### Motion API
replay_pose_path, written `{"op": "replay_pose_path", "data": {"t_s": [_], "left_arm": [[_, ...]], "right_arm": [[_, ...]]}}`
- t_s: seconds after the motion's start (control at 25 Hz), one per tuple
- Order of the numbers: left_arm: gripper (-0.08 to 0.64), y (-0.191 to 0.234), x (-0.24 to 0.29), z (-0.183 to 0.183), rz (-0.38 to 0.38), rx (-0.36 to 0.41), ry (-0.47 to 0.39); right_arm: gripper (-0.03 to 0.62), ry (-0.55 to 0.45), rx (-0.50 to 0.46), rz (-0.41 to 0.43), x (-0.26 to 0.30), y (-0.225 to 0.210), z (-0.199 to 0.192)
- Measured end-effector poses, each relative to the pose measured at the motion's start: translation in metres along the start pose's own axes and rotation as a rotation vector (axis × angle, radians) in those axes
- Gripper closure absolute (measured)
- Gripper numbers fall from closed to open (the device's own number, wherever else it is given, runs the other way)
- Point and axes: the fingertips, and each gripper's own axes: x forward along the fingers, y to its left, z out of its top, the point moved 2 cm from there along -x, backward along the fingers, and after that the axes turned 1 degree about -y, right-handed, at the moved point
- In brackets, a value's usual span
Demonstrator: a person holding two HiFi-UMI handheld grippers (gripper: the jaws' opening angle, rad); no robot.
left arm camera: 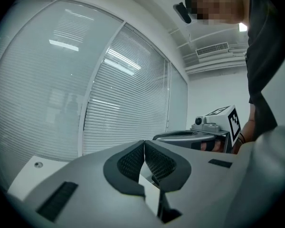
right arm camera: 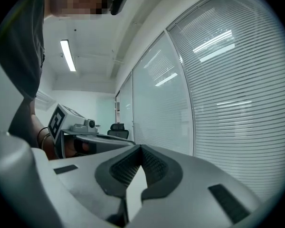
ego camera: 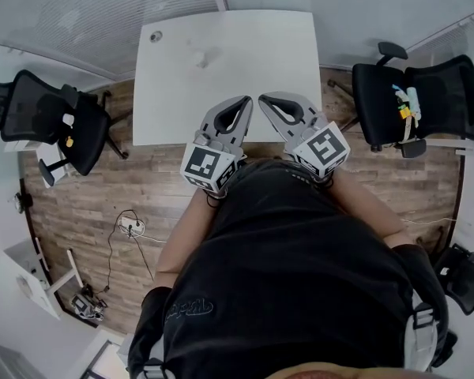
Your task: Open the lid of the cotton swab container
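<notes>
Left tool (ego camera: 244,99) and right tool (ego camera: 265,99): jaws pressed together on each, nothing between the pads. Both are held side by side close against the person's torso (ego camera: 292,275), tips angled toward each other, just over the near edge of the surface (ego camera: 221,69). Judged a carry pose, not a working one. Cotton swab container: in no view. Ahead of the tools the surface shows only a small round fitting (ego camera: 156,35), far off to the left. Lid step not yet begun.
</notes>
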Motion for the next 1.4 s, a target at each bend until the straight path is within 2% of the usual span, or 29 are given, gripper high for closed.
{"op": "replay_pose_path", "data": {"t_s": [0.28, 0.48, 0.68, 1.0, 1.12, 1.28, 1.4], "left_arm": [[0.546, 0.072, -0.017, 0.017, -0.032, 0.049, 0.023], [0.545, 0.127, -0.038, 0.024, -0.036, -0.025, 0.009], [0.545, 0.166, -0.051, 0.019, -0.048, -0.031, 0.02], [0.541, 0.198, -0.059, -0.001, -0.057, -0.026, 0.04], [0.514, 0.207, -0.058, -0.01, -0.053, -0.008, 0.059], [0.476, 0.207, -0.051, -0.029, -0.071, 0.054, 0.104], [0.446, 0.214, -0.048, -0.036, -0.059, 0.055, 0.125]], "right_arm": [[0.571, -0.016, 0.012, -0.042, 0.068, 0.006, 0.014], [0.569, -0.015, 0.027, -0.079, 0.114, 0.014, 0.019], [0.569, -0.005, 0.044, -0.129, 0.143, 0.025, 0.018], [0.571, 0.041, 0.07, -0.181, 0.164, 0.033, 0.001], [0.569, 0.062, 0.061, -0.176, 0.172, 0.036, -0.002], [0.569, 0.08, 0.032, -0.162, 0.177, 0.028, -0.008], [0.571, 0.087, 0.052, -0.149, 0.184, 0.022, -0.015]]}}
